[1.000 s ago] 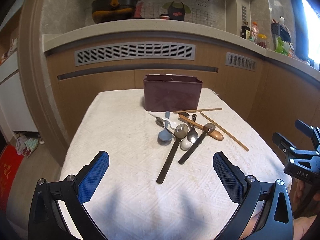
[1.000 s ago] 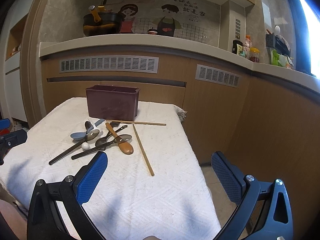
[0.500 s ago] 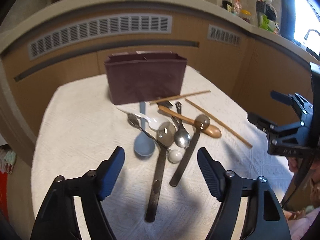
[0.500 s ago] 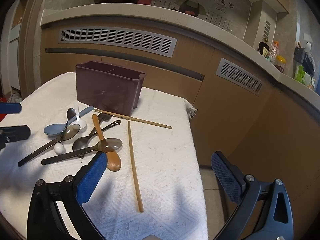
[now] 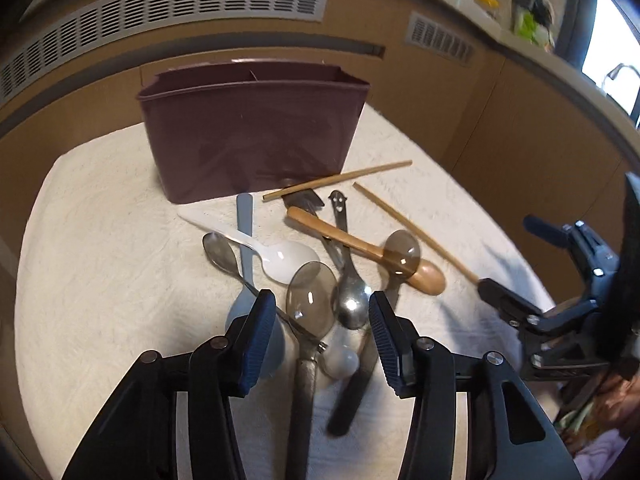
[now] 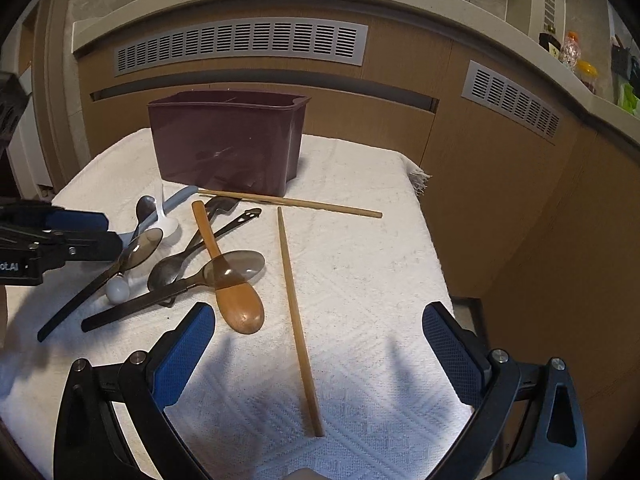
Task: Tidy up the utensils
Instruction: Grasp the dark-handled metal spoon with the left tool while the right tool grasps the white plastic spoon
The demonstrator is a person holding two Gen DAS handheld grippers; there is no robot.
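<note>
A dark maroon utensil holder (image 5: 252,128) stands at the back of the cloth-covered table; it also shows in the right wrist view (image 6: 228,140). In front of it lies a pile of spoons. My left gripper (image 5: 320,332) is open, low over the pile, its jaws on either side of a smoky translucent spoon (image 5: 312,300) with a dark handle. A steel spoon (image 5: 352,300), a wooden spoon (image 5: 424,276), a white plastic spoon (image 5: 284,258) and a light blue spoon (image 5: 245,220) lie around it. My right gripper (image 6: 318,356) is open, over a wooden chopstick (image 6: 296,320). A second chopstick (image 6: 288,202) lies by the holder.
The table carries a white textured cloth (image 6: 360,264); its right edge drops off near the wooden cabinets (image 6: 500,200). A small white round spoon end (image 5: 340,360) lies between the dark handles. The counter above holds bottles (image 6: 572,50). The right gripper shows in the left wrist view (image 5: 560,300).
My left gripper has moved forward and down onto the spoon pile and its jaws have narrowed around the smoky spoon. My right gripper has moved closer to the table, over the chopstick.
</note>
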